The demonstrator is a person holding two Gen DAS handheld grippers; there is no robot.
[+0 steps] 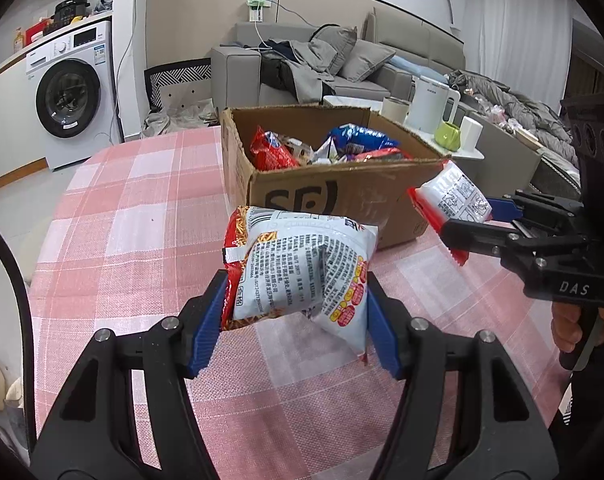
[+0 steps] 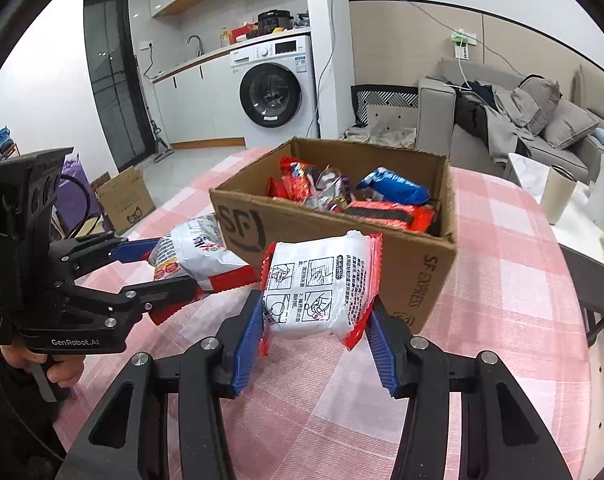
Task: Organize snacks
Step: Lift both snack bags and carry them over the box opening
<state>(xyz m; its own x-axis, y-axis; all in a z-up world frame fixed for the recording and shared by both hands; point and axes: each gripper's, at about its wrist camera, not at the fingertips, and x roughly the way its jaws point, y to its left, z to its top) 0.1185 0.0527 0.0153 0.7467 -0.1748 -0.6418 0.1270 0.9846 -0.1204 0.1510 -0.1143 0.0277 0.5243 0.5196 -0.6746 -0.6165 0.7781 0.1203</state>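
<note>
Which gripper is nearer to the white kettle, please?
Right. The right gripper holds its packet near the box corner on the kettle side; the left gripper is further back, in front of the box.

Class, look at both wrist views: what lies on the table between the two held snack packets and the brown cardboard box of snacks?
Nothing: only bare pink checked tablecloth before the brown cardboard box, clearest in the right wrist view.

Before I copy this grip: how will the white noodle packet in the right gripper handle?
The noodle packet is probably light. Its glossy wrapper looks slippery and has buckled between the right gripper's pads, so it likely crumples. The contents may crack if squeezed harder.
</note>
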